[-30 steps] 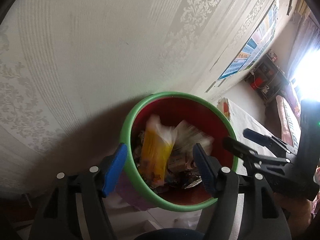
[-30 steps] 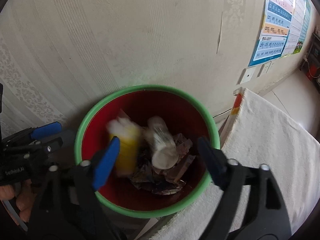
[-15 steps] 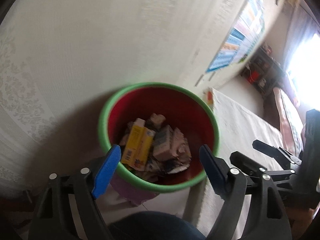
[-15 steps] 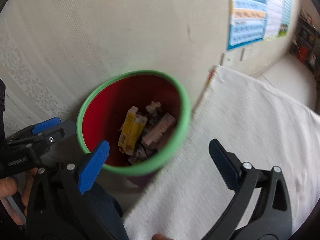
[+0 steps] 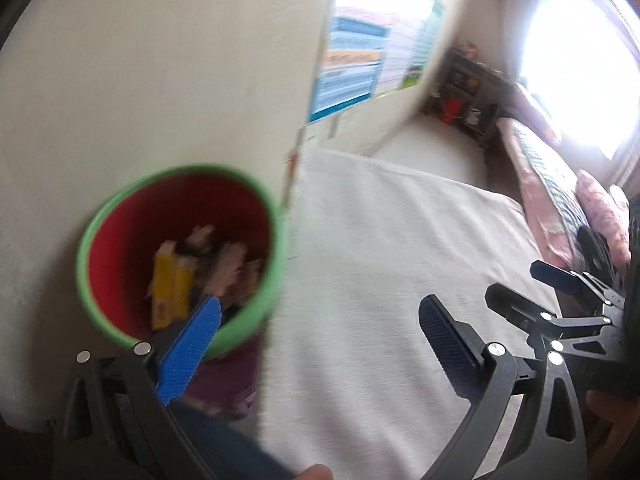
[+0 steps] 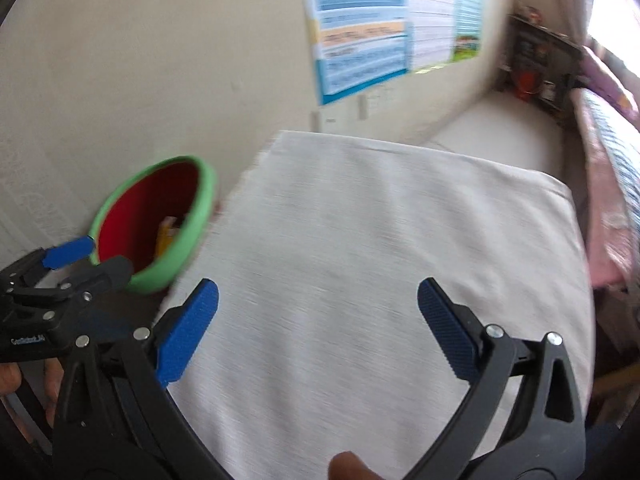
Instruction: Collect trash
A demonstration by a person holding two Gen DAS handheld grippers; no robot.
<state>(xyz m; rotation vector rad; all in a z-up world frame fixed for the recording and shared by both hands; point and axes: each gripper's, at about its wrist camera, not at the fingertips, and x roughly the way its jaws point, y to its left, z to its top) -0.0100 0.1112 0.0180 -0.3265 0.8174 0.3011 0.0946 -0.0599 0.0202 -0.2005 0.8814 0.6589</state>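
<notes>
Left gripper [image 5: 320, 324], right gripper [image 6: 318, 308] both spread, empty; trash [image 5: 176, 280] in bin [image 5: 276, 280], left of jaws.

Ahead of me a pale, faintly patterned wall [image 6: 140, 60] carries a big poster [image 6: 384, 40] in blue, orange and white bands. Below it spreads a counter [image 6: 380, 260] draped in off-white cloth. At the far corner I see a dark shelf unit [image 6: 536, 68] with something red on it, blurred. A pink-covered bed [image 5: 560, 188] runs along the right, under a window [image 5: 580, 52] blown out with daylight.
</notes>
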